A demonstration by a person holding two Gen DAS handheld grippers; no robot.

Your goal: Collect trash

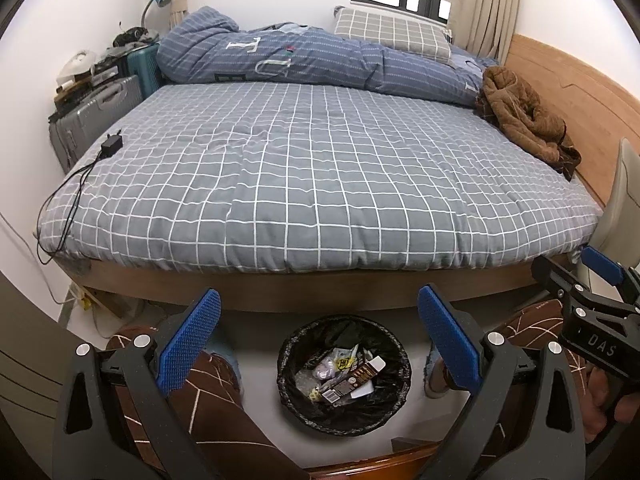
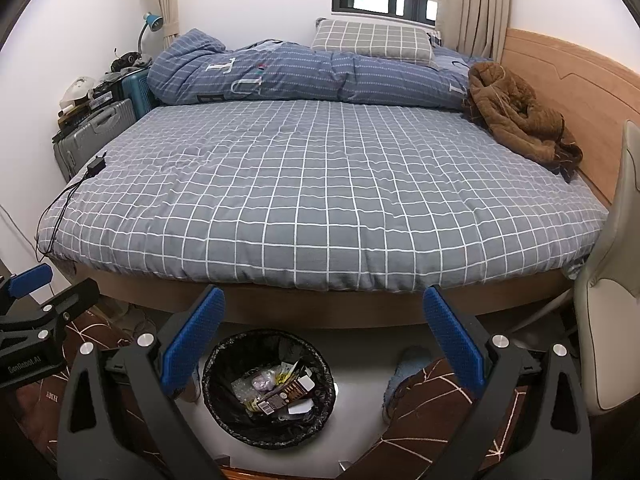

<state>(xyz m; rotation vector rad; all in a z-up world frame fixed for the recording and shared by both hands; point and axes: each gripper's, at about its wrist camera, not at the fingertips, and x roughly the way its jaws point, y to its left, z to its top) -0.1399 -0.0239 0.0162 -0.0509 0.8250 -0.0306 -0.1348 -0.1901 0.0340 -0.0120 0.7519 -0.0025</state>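
A round trash bin [image 1: 344, 376] [image 2: 269, 388] lined with a black bag stands on the floor between a seated person's knees, in front of the bed. Wrappers, bubble wrap and small boxes [image 1: 344, 376] lie inside it. My left gripper [image 1: 320, 344] hangs above the bin, wide open with nothing between its blue pads [image 1: 188, 344]. My right gripper [image 2: 324, 344] is also wide open and empty, over the bin's right side. Each gripper shows at the edge of the other's view: the right one [image 1: 592, 292] and the left one [image 2: 32, 304].
A bed [image 1: 320, 168] with a grey checked cover fills the middle. On it lie a black charger with cable [image 1: 110, 144], a folded blue duvet [image 1: 320, 60], a pillow [image 1: 392, 32] and a brown jacket [image 1: 524, 116]. Suitcases [image 1: 100, 116] stand at the left, a pale chair [image 2: 616, 320] at the right.
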